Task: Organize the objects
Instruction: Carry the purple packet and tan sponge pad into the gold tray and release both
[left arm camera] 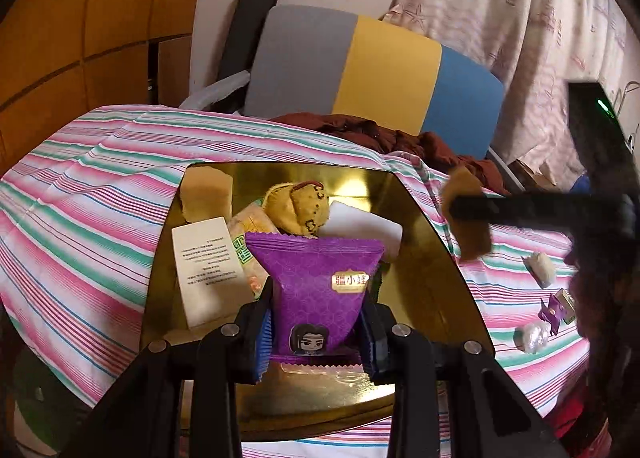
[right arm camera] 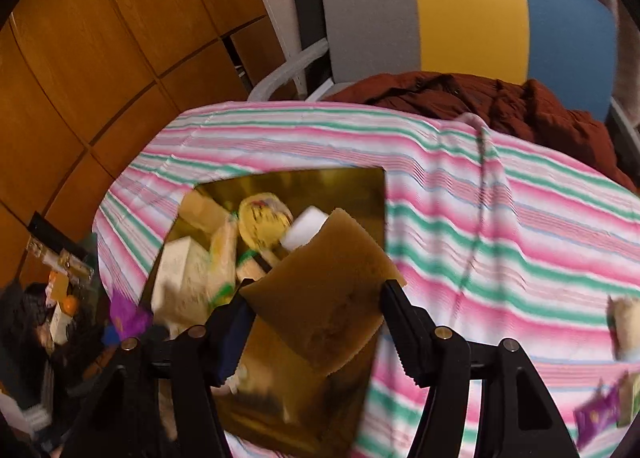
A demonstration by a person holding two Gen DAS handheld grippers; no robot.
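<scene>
The purple snack pack (left arm camera: 316,298) hangs over the gold tray (left arm camera: 432,270), pinched tight in the left gripper (left arm camera: 316,322). The right gripper (right arm camera: 316,322) squeezes a brown pack (right arm camera: 324,286) just beside the tray, probably so both can be dropped in.

Striped cloth (left arm camera: 100,162) surface, gold tray (left arm camera: 436,270), small wrapped sweets (left arm camera: 542,268)

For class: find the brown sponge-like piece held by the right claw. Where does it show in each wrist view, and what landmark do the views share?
Left wrist view: the brown piece is at the right, pinched by the right claw above the striped cloth.
Right wrist view: the brown piece fills the centre, between that claw's fingers.
Shared landmark: the gold tray.
</scene>
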